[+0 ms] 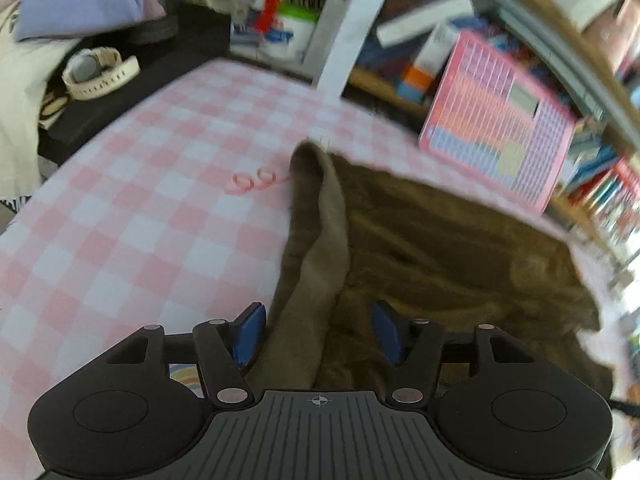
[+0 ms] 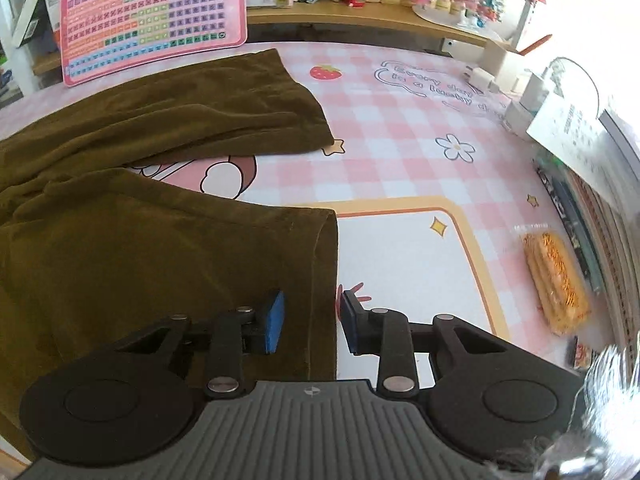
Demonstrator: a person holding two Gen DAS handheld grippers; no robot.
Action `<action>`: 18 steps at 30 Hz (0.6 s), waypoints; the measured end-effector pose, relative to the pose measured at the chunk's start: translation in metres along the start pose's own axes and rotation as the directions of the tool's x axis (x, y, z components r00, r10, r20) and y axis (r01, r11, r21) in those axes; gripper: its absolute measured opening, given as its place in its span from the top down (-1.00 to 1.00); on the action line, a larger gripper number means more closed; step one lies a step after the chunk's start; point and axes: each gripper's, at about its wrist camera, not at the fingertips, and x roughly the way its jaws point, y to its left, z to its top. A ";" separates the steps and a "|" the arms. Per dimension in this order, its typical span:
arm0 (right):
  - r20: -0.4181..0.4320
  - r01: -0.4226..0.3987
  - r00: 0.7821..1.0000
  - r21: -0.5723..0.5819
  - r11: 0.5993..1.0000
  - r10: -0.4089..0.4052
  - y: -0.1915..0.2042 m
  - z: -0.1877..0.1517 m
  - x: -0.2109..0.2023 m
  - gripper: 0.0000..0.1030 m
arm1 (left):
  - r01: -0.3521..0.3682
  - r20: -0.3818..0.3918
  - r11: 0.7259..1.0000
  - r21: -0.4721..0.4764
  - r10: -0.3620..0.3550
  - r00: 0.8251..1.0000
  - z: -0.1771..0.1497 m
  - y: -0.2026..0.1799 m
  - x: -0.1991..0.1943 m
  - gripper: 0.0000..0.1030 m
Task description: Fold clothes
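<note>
Olive-brown trousers (image 2: 140, 248) lie on the pink checked table mat (image 2: 400, 168), two legs spread toward the right in the right wrist view. My right gripper (image 2: 310, 322) is open, its blue pads either side of the near leg's hem edge. In the left wrist view the same garment (image 1: 440, 248) lies to the right, with a raised fold of its waist edge (image 1: 320, 240) running between the blue pads. My left gripper (image 1: 318, 334) is open around that fold, not closed on it.
A pink keyboard-style toy board (image 2: 152, 12) leans at the back by bookshelves. A yellow snack packet (image 2: 556, 280) and white boxes (image 2: 532, 96) sit at the right edge. A white watch (image 1: 98, 72) lies on a black surface at the left.
</note>
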 end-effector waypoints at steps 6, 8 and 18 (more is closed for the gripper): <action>0.006 -0.008 1.000 0.023 1.000 0.007 -0.002 0.000 0.003 0.55 | -0.001 -0.003 1.000 0.015 0.001 1.000 -0.012 0.011 -0.010 0.87; 0.009 -0.021 1.000 0.020 1.000 0.021 -0.001 0.001 0.004 0.56 | 0.002 -0.007 1.000 -0.008 -0.002 1.000 -0.015 0.018 -0.013 0.86; 0.052 0.037 0.998 -0.047 0.998 -0.034 -0.004 0.019 0.020 0.57 | 0.017 -0.023 1.000 -0.004 -0.017 1.000 -0.019 0.011 -0.013 0.75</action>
